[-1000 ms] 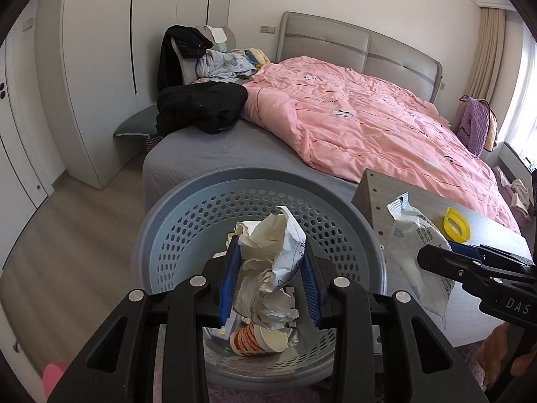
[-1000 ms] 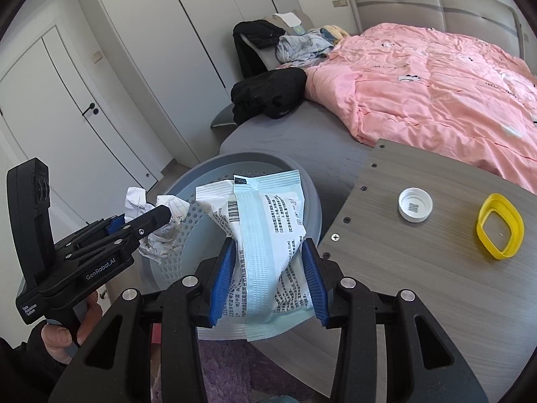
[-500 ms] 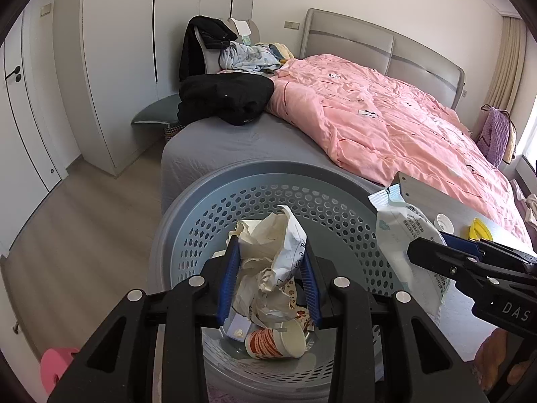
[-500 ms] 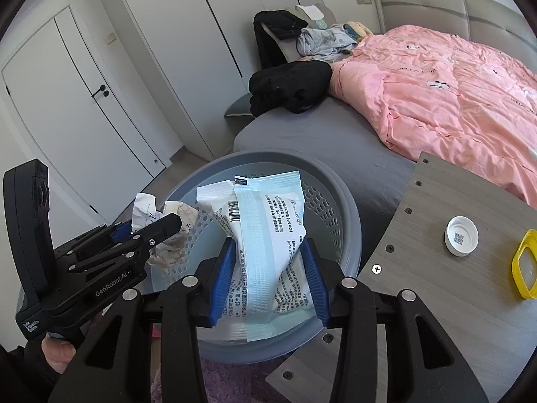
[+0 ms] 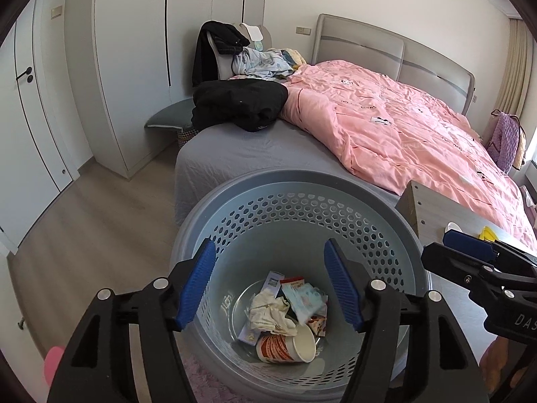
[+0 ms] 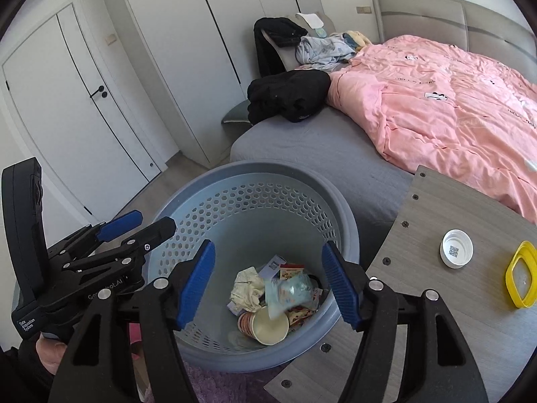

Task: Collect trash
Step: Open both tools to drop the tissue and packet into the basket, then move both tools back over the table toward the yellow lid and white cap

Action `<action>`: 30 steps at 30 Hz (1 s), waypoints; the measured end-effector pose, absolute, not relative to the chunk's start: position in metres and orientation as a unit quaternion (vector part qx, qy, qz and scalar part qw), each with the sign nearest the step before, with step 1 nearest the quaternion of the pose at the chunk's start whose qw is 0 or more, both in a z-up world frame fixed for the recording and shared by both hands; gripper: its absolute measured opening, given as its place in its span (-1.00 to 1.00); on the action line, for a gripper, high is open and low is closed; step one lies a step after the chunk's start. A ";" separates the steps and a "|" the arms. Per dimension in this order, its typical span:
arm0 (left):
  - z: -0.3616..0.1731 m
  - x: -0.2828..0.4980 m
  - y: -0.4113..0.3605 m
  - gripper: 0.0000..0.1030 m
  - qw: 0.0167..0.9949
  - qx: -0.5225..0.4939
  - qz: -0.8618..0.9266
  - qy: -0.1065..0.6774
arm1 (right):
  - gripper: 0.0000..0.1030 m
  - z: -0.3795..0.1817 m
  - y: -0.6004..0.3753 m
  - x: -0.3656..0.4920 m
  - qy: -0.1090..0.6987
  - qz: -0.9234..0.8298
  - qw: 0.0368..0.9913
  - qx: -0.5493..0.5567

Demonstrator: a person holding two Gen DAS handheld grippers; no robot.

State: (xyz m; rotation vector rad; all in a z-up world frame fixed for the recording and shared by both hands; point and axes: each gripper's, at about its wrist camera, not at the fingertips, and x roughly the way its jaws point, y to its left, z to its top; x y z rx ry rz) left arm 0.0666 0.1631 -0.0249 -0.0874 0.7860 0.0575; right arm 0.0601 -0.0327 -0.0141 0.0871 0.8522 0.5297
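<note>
Blue-padded L tool (image 5: 270, 282) & R tool (image 6: 268, 282), angled down over basket (image 5: 302, 188), just opened

One perforated grey basket (image 6: 255, 201) sits directly below the two grippers, the left gripper (image 5: 270, 285) and the right gripper (image 6: 268, 282), and in its bottom lie one paper cup (image 6: 265, 327), one crumpled paper wad (image 6: 246, 288), one pale blue packet (image 6: 288, 290) and a few smaller wrappers too jumbled to count. To the right of the right gripper, one grey table (image 6: 436, 302) carries one white bottle cap (image 6: 456, 248) and one yellow ring (image 6: 522, 273). Beyond both grippers is one bed (image 6: 302, 147) with one pink quilt (image 6: 453, 100) and one black garment (image 6: 288, 99).
</note>
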 end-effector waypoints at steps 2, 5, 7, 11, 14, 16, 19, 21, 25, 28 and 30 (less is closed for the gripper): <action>-0.025 0.065 0.161 0.28 0.923 -0.038 0.032 0.381 | 0.26 -0.015 -0.032 0.059 0.409 0.254 0.875 0.041; -0.026 0.063 0.160 0.29 0.924 -0.028 0.037 0.380 | 0.26 -0.016 -0.032 0.058 0.411 0.256 0.874 0.040; -0.026 0.062 0.161 0.29 0.923 -0.031 0.035 0.382 | 0.26 -0.016 -0.032 0.057 0.411 0.256 0.874 0.039; -0.025 0.060 0.160 0.35 0.923 -0.031 0.038 0.381 | 0.26 -0.017 -0.033 0.055 0.412 0.254 0.874 0.038; -0.024 0.059 0.159 0.40 0.923 -0.030 0.040 0.382 | 0.31 -0.016 -0.034 0.053 0.411 0.250 0.876 0.038; -0.023 0.057 0.159 0.47 0.924 -0.031 0.041 0.380 | 0.36 -0.016 -0.035 0.052 0.409 0.248 0.877 0.038; -0.022 0.055 0.159 0.48 0.924 -0.031 0.042 0.379 | 0.38 -0.017 -0.037 0.050 0.409 0.244 0.878 0.036; -0.022 0.054 0.159 0.51 0.924 -0.031 0.042 0.379 | 0.40 -0.018 -0.038 0.048 0.409 0.241 0.879 0.036; -0.021 0.052 0.157 0.57 0.924 -0.033 0.040 0.379 | 0.50 -0.019 -0.043 0.043 0.407 0.233 0.882 0.037; -0.021 0.050 0.154 0.57 0.924 -0.033 0.037 0.380 | 0.57 -0.020 -0.049 0.040 0.407 0.226 0.884 0.039; -0.021 0.048 0.150 0.57 0.923 -0.031 0.033 0.381 | 0.58 -0.022 -0.056 0.037 0.408 0.218 0.885 0.042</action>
